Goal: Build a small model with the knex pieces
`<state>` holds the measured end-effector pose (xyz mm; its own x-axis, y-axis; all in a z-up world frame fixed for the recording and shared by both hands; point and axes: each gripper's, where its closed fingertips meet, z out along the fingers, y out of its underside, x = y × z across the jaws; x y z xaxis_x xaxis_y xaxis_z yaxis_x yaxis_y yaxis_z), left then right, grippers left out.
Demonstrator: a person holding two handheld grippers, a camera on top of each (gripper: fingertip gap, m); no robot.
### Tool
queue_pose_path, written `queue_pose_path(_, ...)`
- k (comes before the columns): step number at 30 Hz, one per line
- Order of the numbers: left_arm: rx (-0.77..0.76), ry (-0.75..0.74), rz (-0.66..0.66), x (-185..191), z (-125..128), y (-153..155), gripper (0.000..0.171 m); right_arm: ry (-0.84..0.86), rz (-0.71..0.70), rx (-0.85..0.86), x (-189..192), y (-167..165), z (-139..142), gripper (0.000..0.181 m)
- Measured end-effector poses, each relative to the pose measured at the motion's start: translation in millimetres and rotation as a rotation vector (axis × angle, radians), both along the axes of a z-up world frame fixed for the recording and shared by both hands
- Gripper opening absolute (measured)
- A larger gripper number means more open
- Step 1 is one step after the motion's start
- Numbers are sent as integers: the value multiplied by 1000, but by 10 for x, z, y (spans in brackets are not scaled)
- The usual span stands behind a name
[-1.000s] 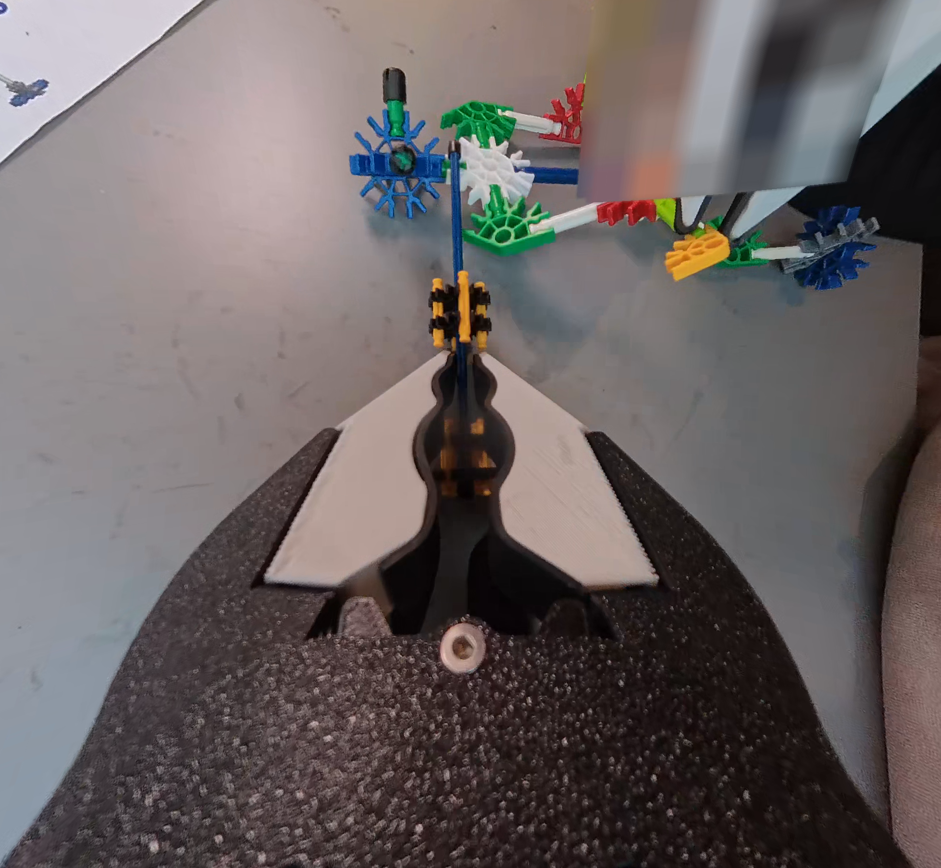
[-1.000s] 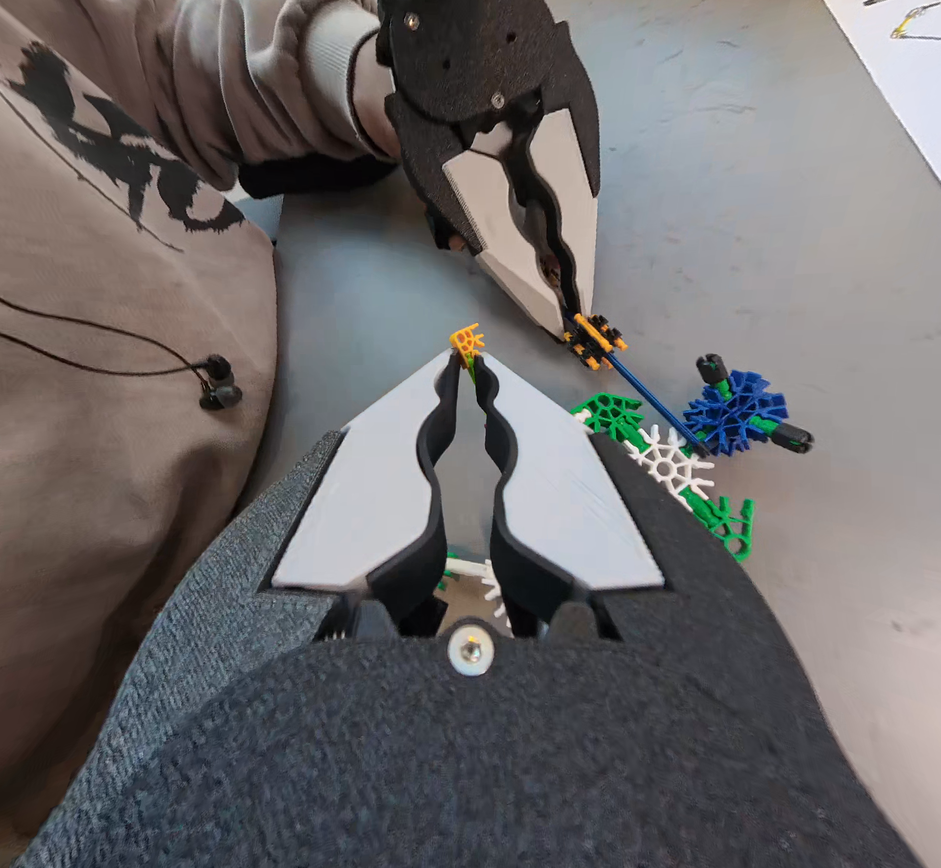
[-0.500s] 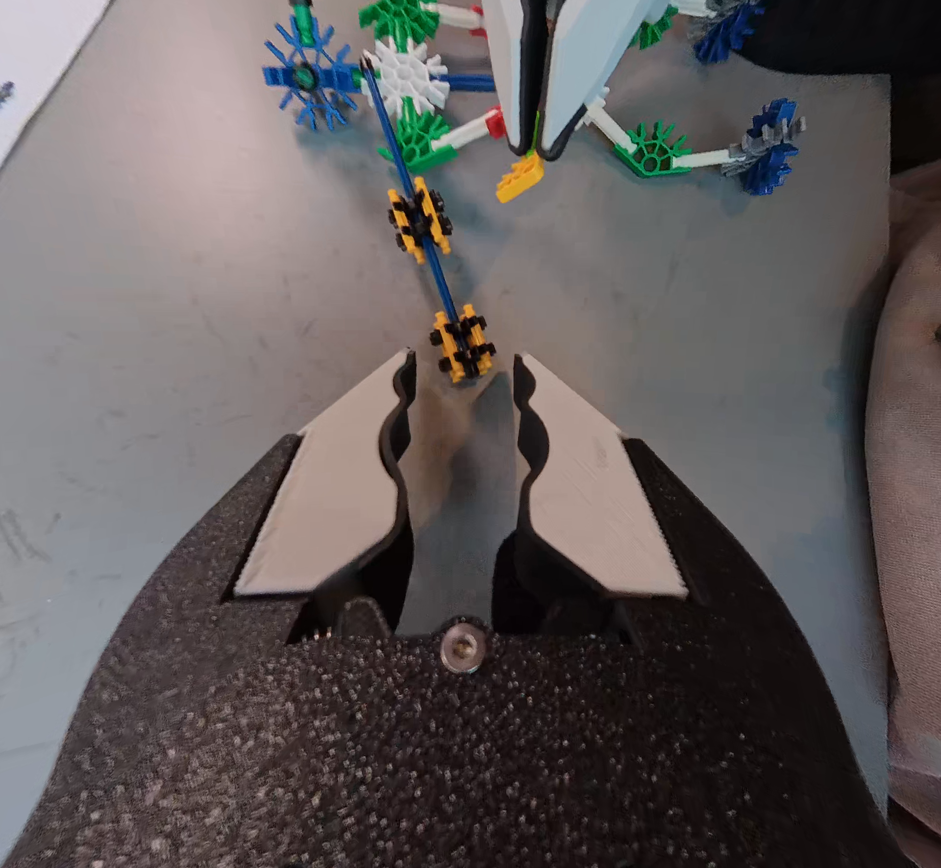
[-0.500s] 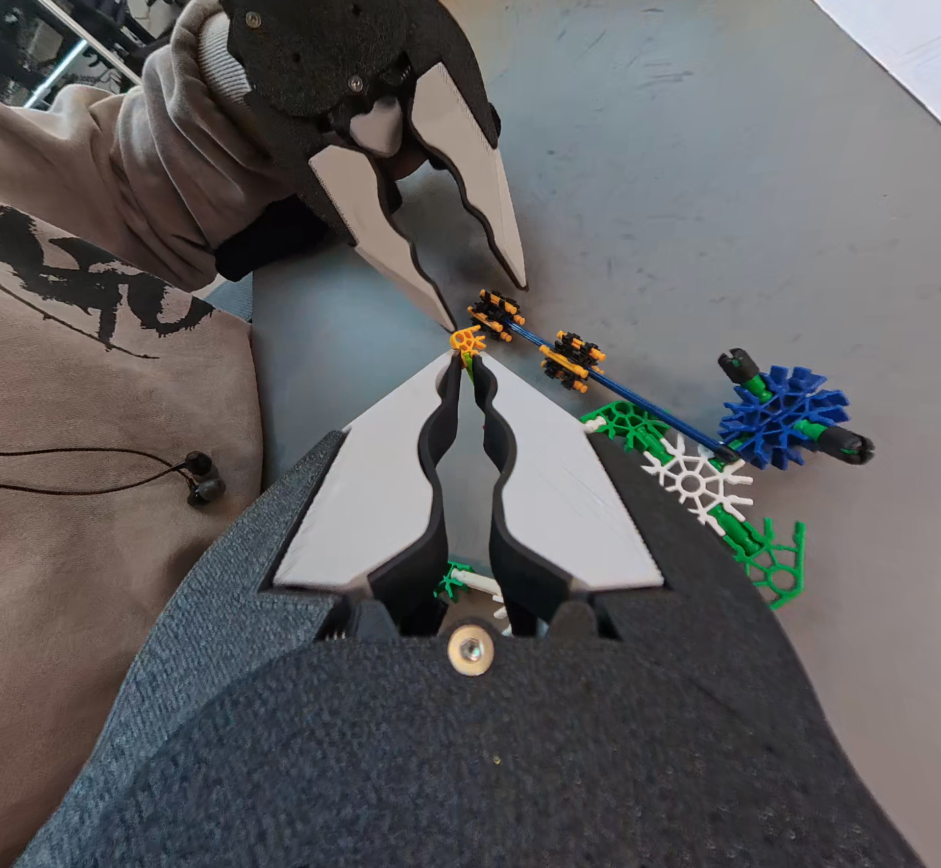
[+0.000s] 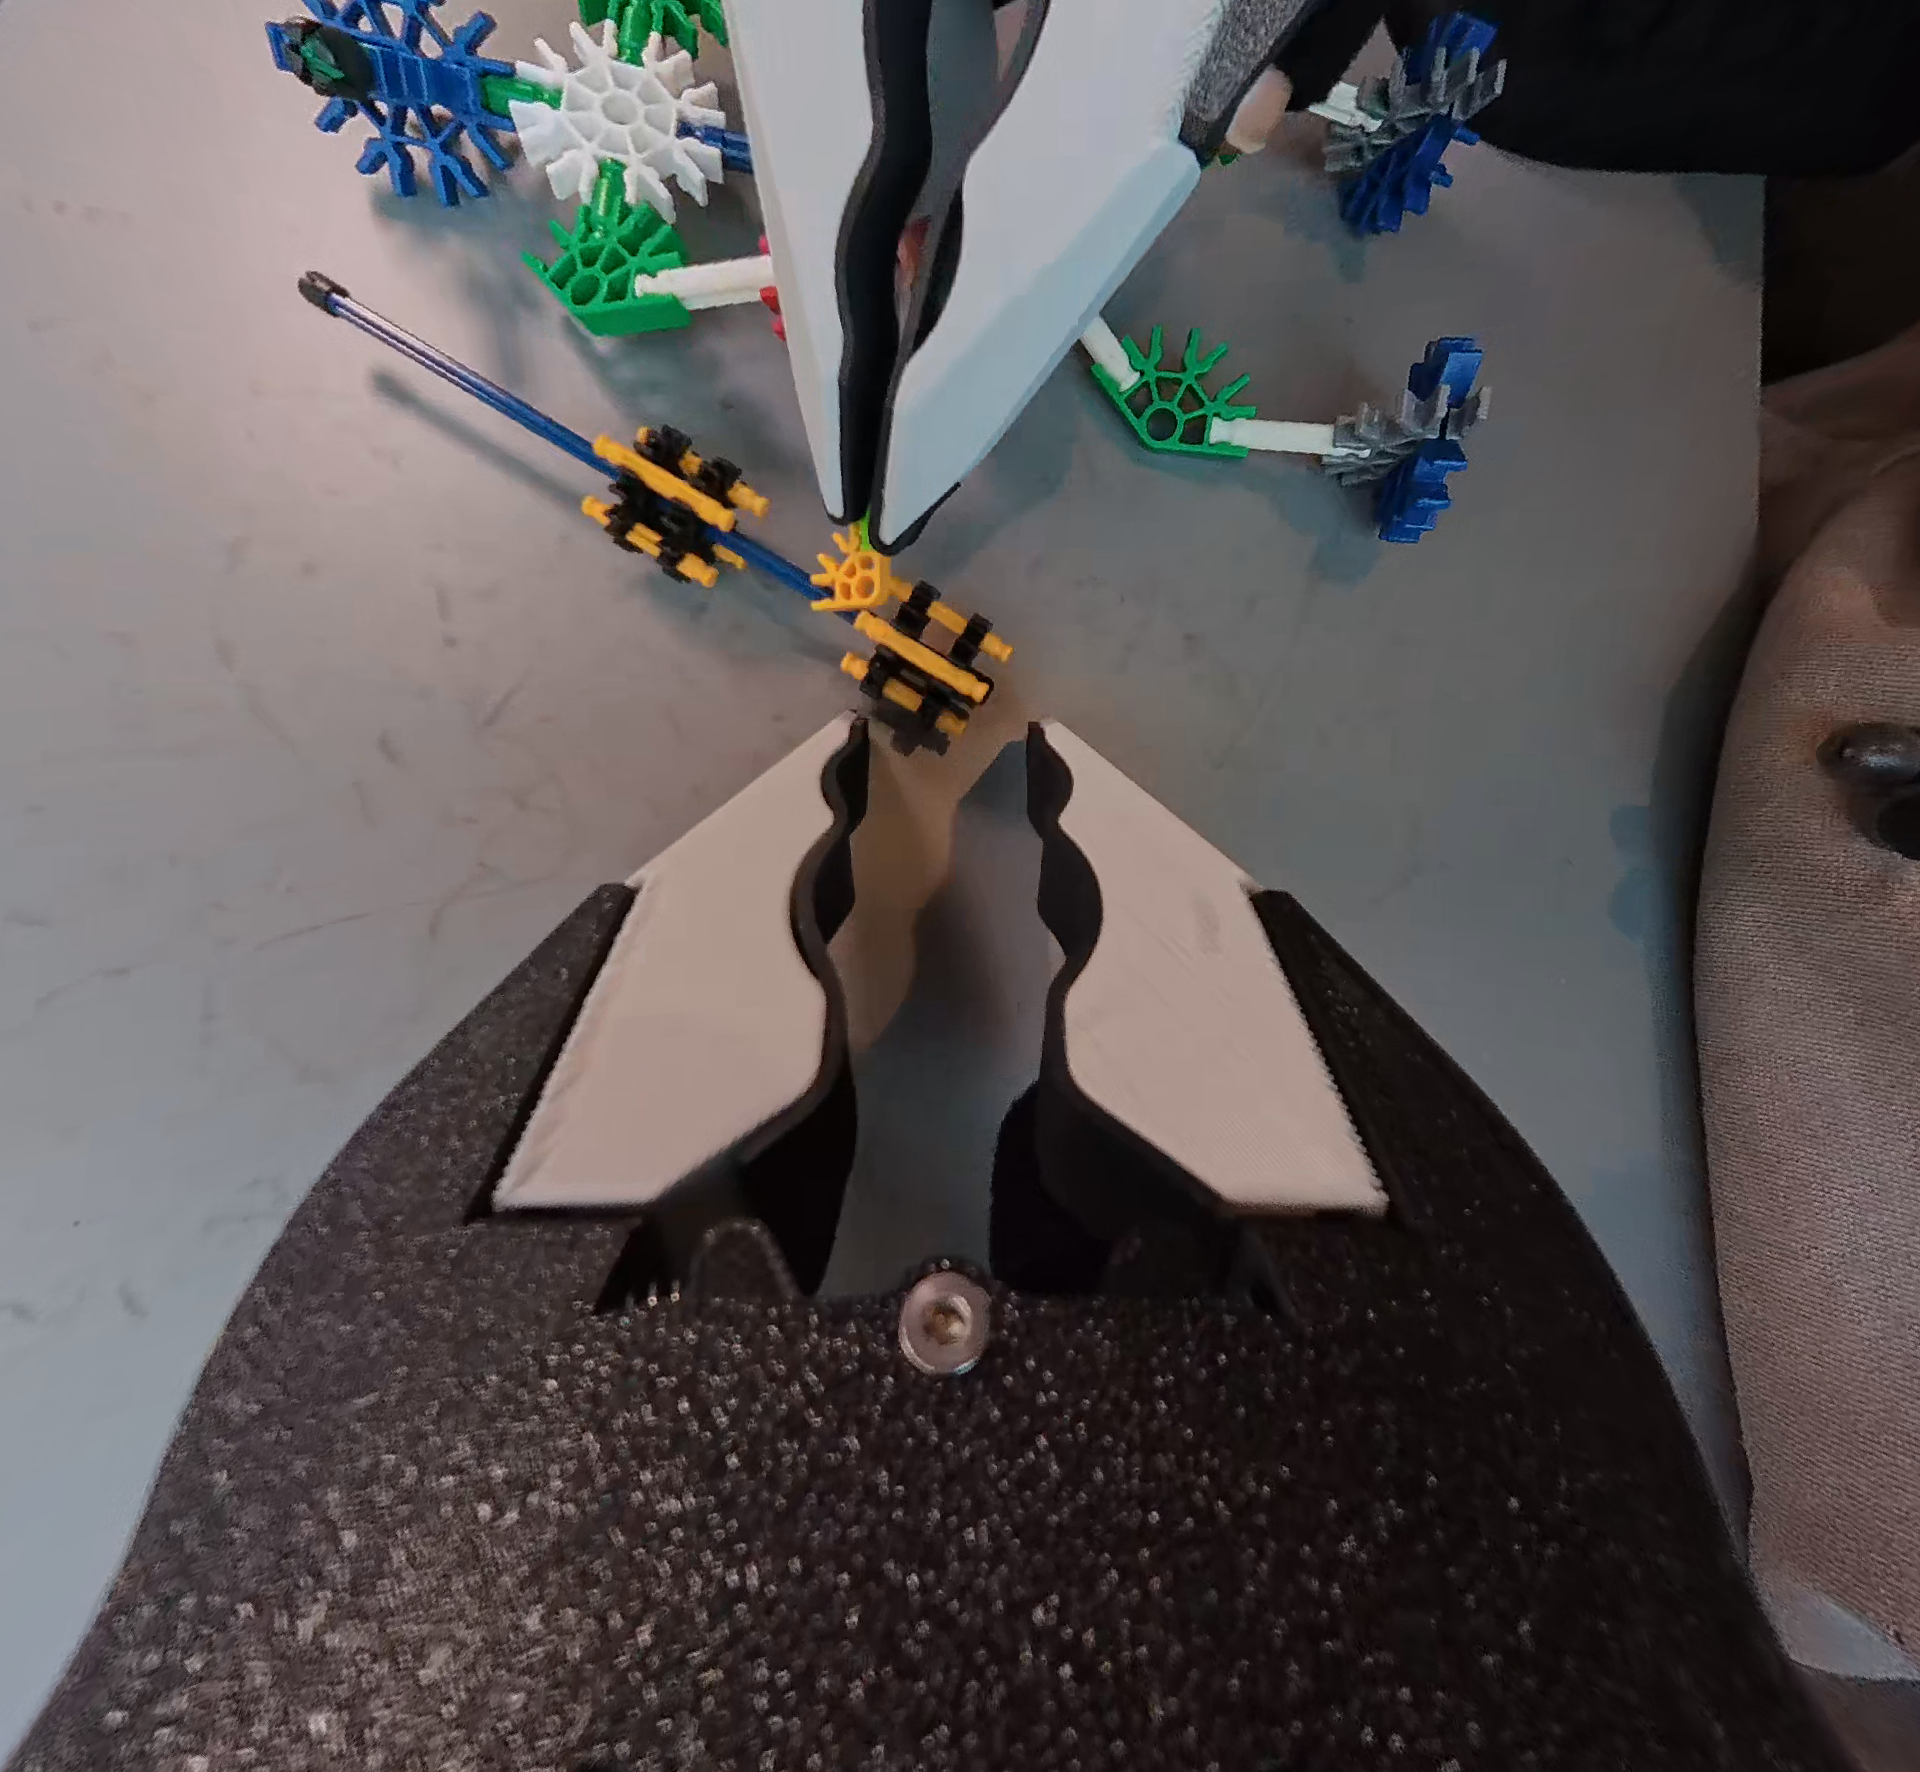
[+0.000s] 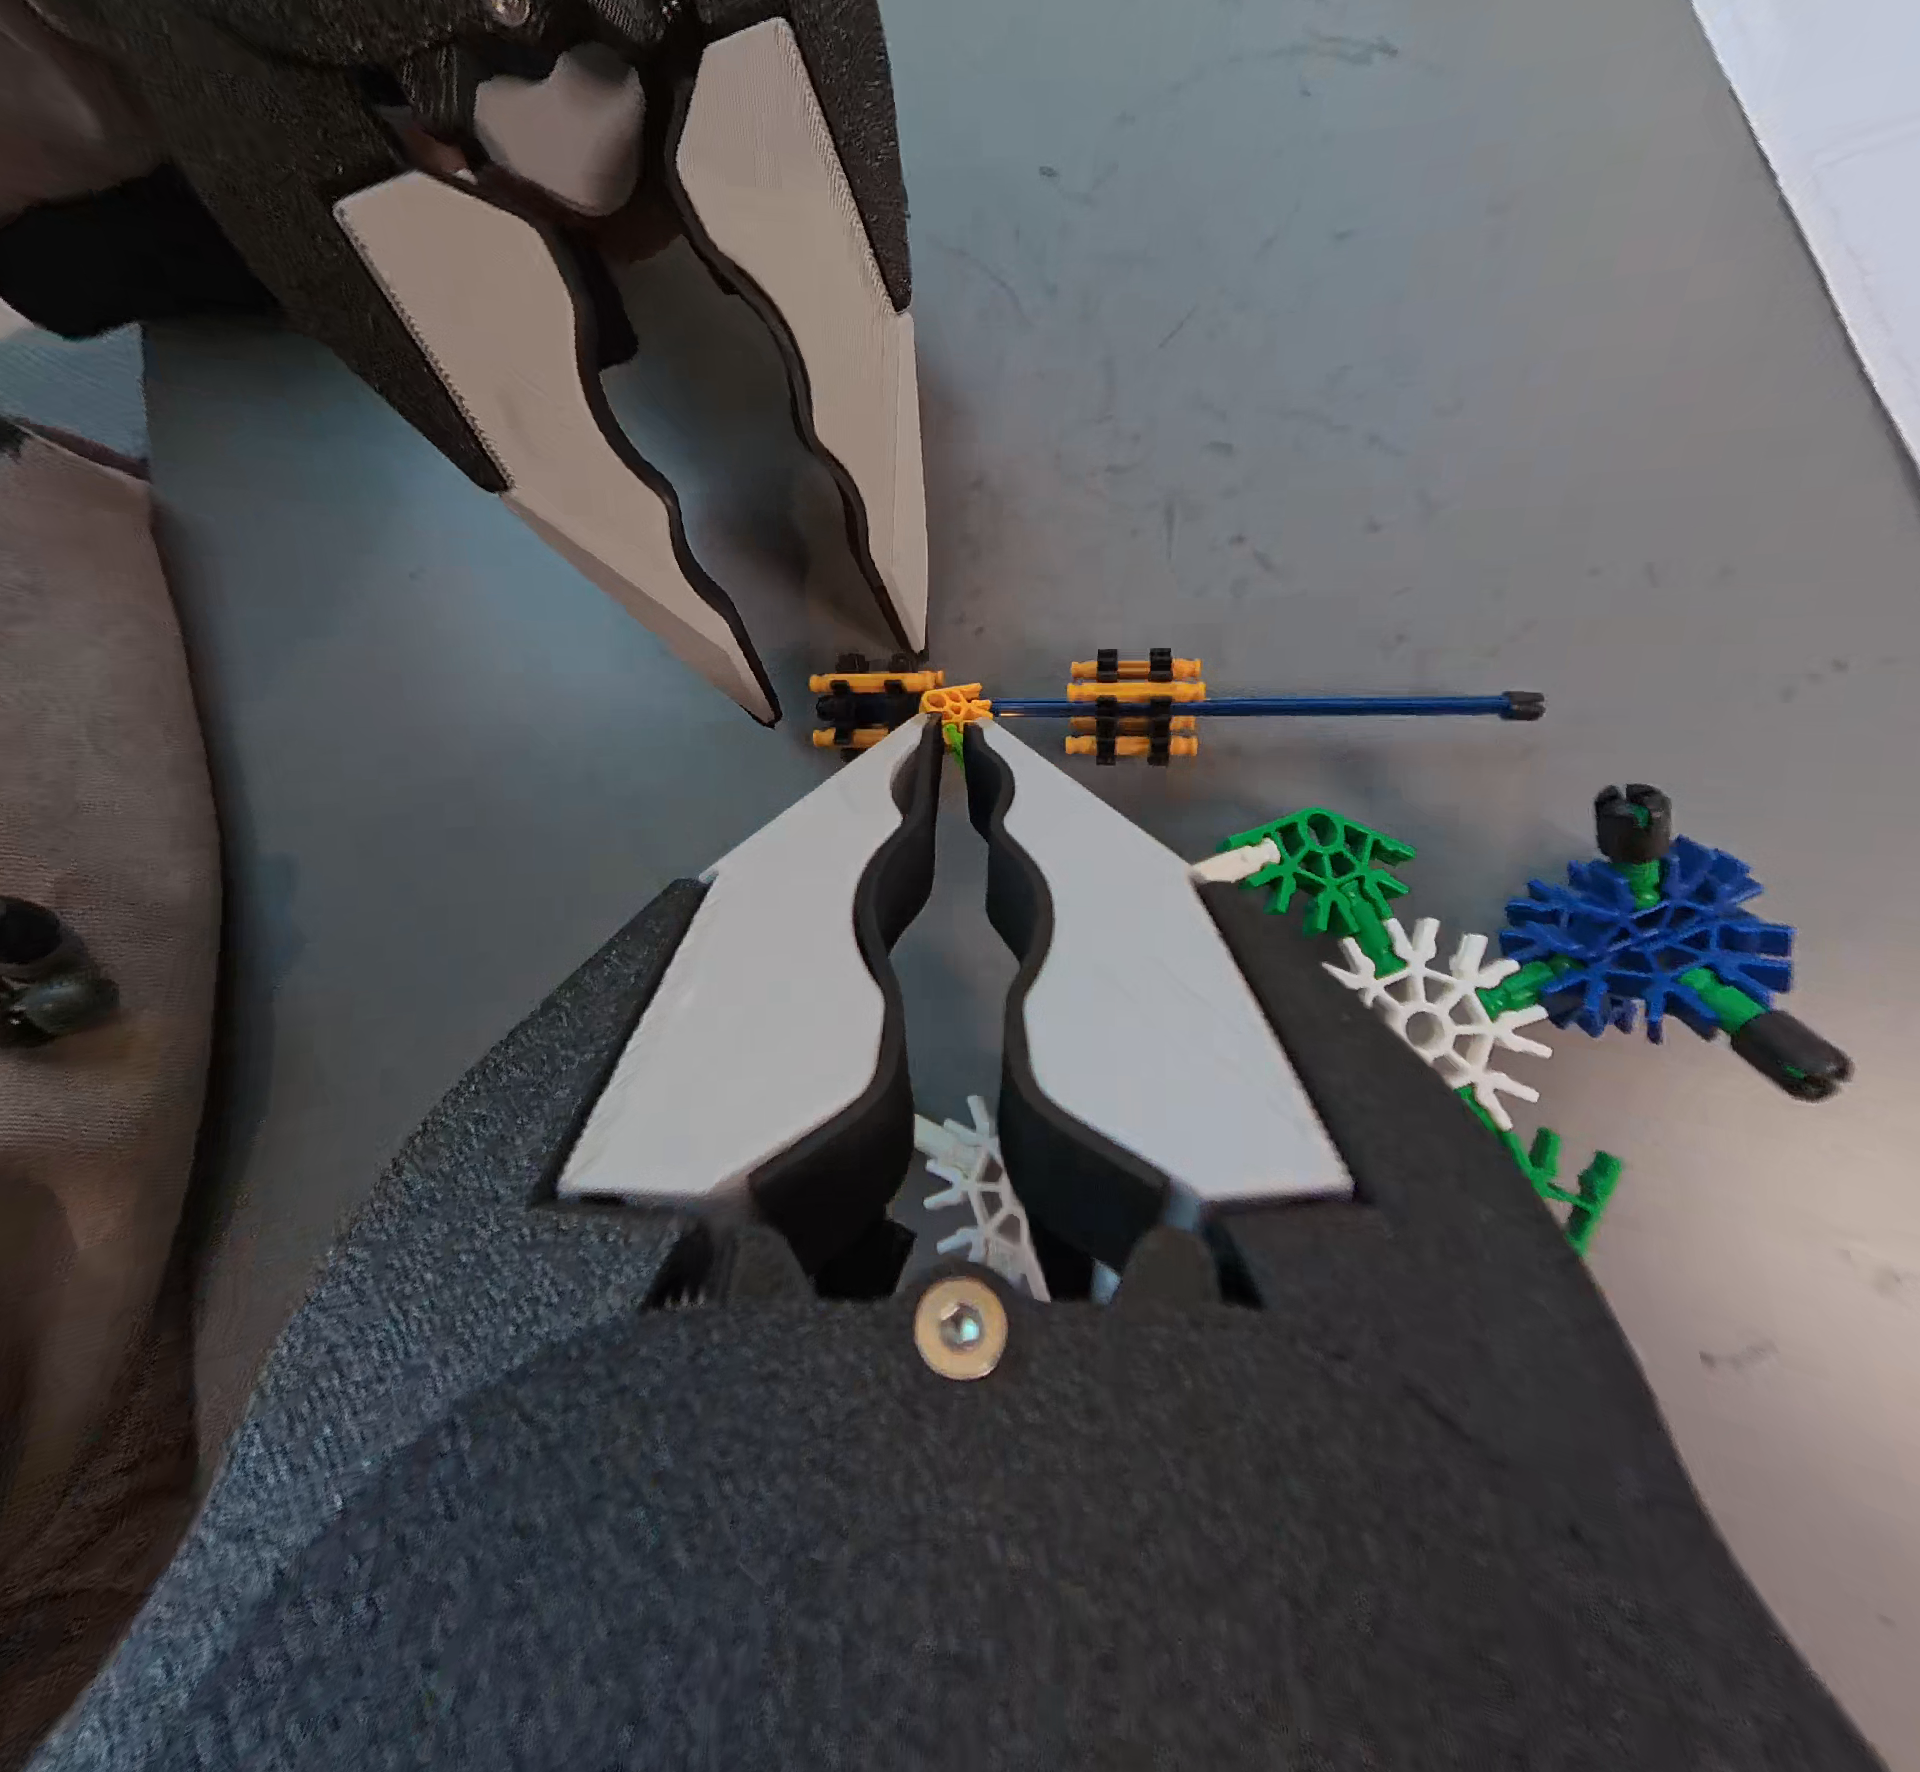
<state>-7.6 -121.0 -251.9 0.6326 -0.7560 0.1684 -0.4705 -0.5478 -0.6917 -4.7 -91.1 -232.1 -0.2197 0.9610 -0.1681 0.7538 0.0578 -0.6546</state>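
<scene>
Looking along the left tongs [image 5: 945, 730], the left wrist view shows them spread apart and empty, their tips just short of the near yellow-and-black wheel [image 5: 920, 668] on a blue rod [image 5: 468, 372] that lies flat on the grey table [image 5: 260, 787]. A second wheel [image 5: 673, 504] sits farther up the rod, whose capped far end points toward a cluster of connectors: a blue snowflake [image 5: 390, 65], a white snowflake [image 5: 621, 110] and green fans [image 5: 613, 268]. From above come the right tongs [image 5: 868, 517], pinched nearly closed on a thin green stub that carries a small yellow connector [image 5: 854, 577], which touches the rod just beside the near wheel. To the right lies another green fan [image 5: 1169, 392] with white rods ending in blue-grey wheels [image 5: 1413, 465]; a sleeve edges the frame. In the right wheel's own view, the right tongs [image 6: 951, 735] grip the green stub, with the yellow connector [image 6: 954, 704] pressed on the rod [image 6: 1351, 706] between the near wheel [image 6: 868, 709] and the far wheel [image 6: 1135, 706]. The left tongs [image 6: 847, 683] hang open with their tips astride the near wheel's end, seemingly not clamping it. Beyond lie the green fan [image 6: 1325, 865], white snowflake [image 6: 1439, 1021] and blue snowflake [image 6: 1652, 953]. By my reading, the connector is being seated on the rod; snapping it home would call for the rod end to be steadied against the push.
</scene>
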Motion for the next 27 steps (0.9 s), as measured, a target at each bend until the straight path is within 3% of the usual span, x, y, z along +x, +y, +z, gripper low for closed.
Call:
queue_pose_path(11,24,-21,1,-15,28,41,30,89,450,692,30,65,10,15)
queue_pose_path(14,40,-20,5,0,31,62,27,70,520,750,16,42,-66,8)
queue_pose_path(17,58,-6,6,-3,25,76,24,48,468,673,-23,63,-64,4)
queue_pose_path(23,74,14,5,0,18,76,23,-61,229,232,-35,68,-54,4)
queue_pose_path(27,80,16,13,10,1,93,22,-129,153,31,-29,17,-75,5)
